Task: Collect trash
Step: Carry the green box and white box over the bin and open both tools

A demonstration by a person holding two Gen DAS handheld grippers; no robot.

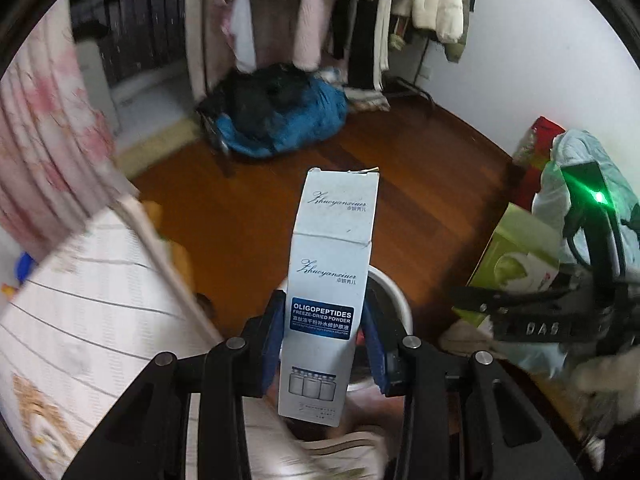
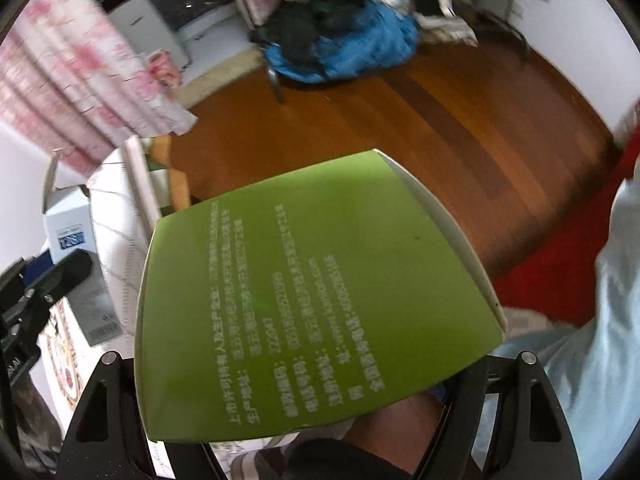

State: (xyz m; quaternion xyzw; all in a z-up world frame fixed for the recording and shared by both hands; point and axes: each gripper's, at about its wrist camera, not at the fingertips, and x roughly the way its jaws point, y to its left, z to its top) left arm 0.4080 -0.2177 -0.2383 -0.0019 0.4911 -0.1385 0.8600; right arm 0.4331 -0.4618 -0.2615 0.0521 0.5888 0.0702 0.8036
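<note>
A tall white and blue carton (image 1: 326,280) marked "OLIGOPEPTIDES" stands upright in my left gripper (image 1: 324,316), whose blue pads (image 1: 272,336) are shut on its lower half. Just behind the carton curves the white rim of a bin (image 1: 394,292). In the right wrist view a flat green box (image 2: 312,292) with white print fills the middle and hides the fingers of my right gripper (image 2: 316,380), which holds it. The left wrist view shows the same green box (image 1: 516,256) at the right, in the right gripper (image 1: 532,320). The white carton (image 2: 68,224) shows at the far left of the right wrist view.
A bed with a white quilt (image 1: 80,320) lies at the left under a pink floral curtain (image 1: 48,120). A blue and black pile of clothes (image 1: 280,112) sits on the wooden floor (image 1: 400,160) below a clothes rack. A red bag (image 1: 536,148) and a pale plastic bag (image 1: 580,184) stand at the right.
</note>
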